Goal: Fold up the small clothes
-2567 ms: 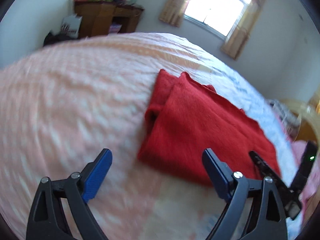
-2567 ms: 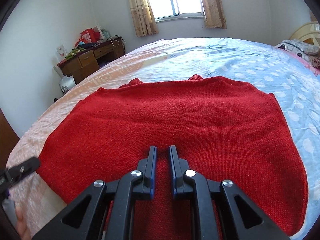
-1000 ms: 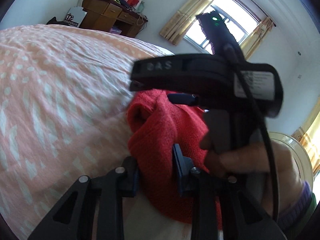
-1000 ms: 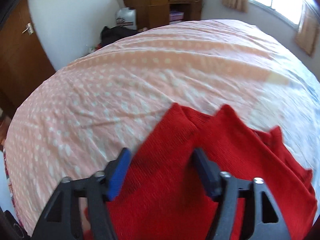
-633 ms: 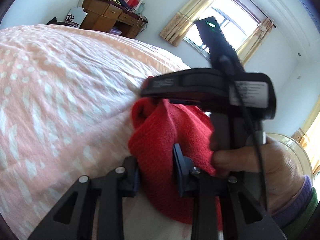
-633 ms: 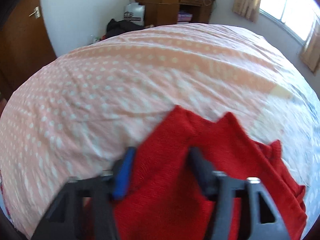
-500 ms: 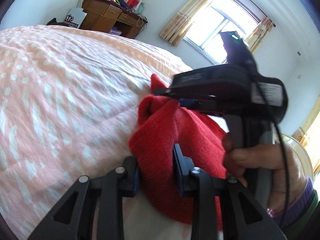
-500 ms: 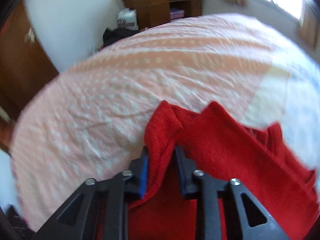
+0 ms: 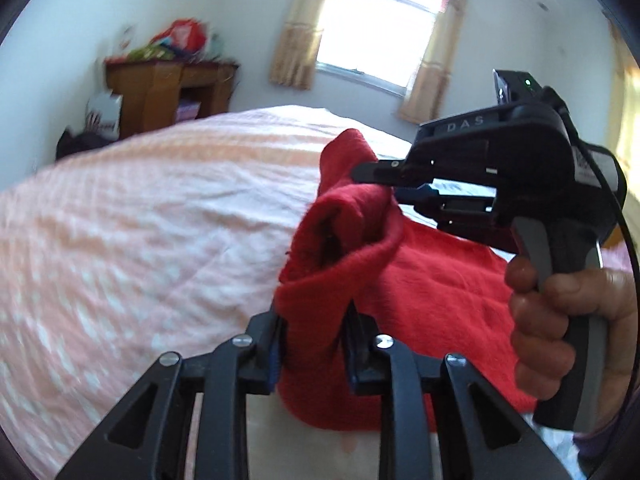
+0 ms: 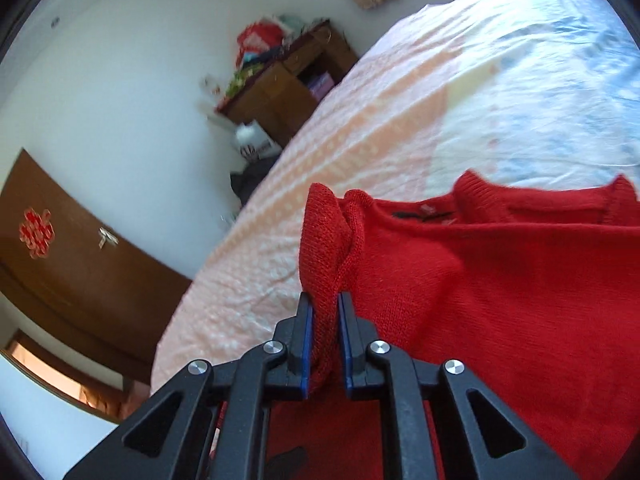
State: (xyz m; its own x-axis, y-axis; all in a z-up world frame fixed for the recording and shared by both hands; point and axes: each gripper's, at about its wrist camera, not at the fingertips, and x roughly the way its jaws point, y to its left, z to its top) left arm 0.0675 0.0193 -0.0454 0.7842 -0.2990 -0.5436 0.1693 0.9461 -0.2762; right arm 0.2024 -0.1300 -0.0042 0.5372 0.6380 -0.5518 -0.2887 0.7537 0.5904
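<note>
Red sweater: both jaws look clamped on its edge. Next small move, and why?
Probably carry the lifted edge together across the body and lay it down. The left gripper and right gripper each pinch a bunched fold of the red sweater, raised off the bed, while the rest lies flat.

Since the earlier views, the red sweater (image 10: 500,280) has been pinched along its edge by the right gripper (image 10: 325,320), which had been open over it, and the clamped edge has been lifted off the bedspread (image 9: 140,220) and bunched between both grippers.
</note>
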